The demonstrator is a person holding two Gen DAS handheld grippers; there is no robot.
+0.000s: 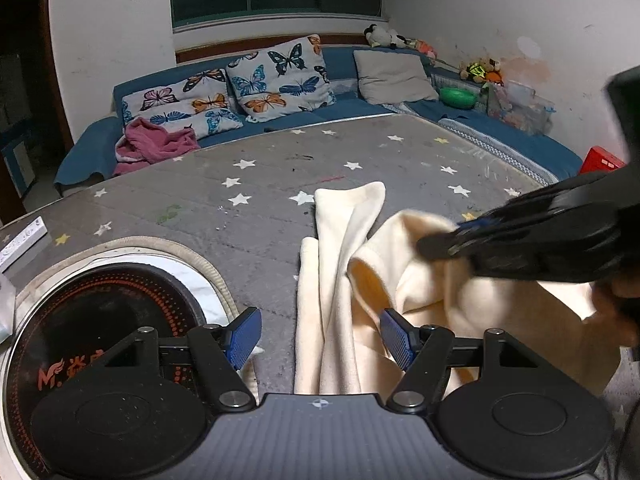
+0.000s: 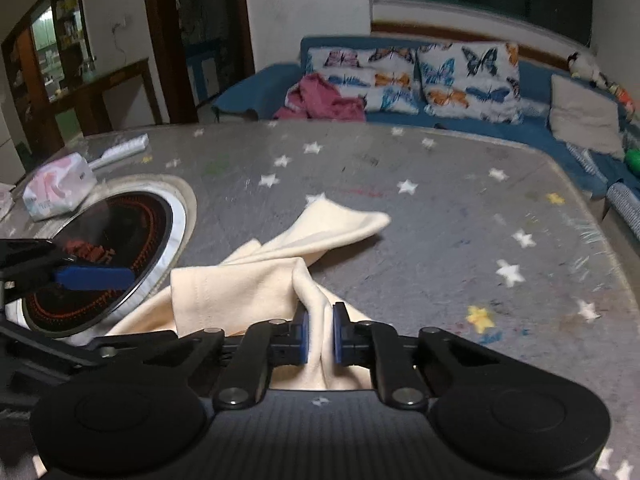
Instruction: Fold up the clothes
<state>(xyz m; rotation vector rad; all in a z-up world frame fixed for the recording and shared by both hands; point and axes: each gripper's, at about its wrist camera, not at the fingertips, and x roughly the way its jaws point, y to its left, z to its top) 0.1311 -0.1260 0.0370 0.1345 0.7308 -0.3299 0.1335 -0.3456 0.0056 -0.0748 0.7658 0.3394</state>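
A cream-coloured garment lies bunched on a grey table cover printed with white and yellow stars. One long, narrow part of it stretches away across the table, flat and slightly twisted; the rest is gathered in loose folds at the near edge.

The right gripper has its blue-padded jaws pressed together on a raised fold of the cloth, which is pinched upright between them. In the left wrist view this gripper reaches in from the right, over the fabric.

The left gripper hovers above the near part of the garment with its jaws spread wide apart, holding nothing; the cloth passes beneath the gap between them.

Set into the table just left of the garment is a round black cooktop with orange markings. A soft tissue pack sits beyond it. Behind the table stands a blue sofa with butterfly-print cushions and a crumpled pink garment.
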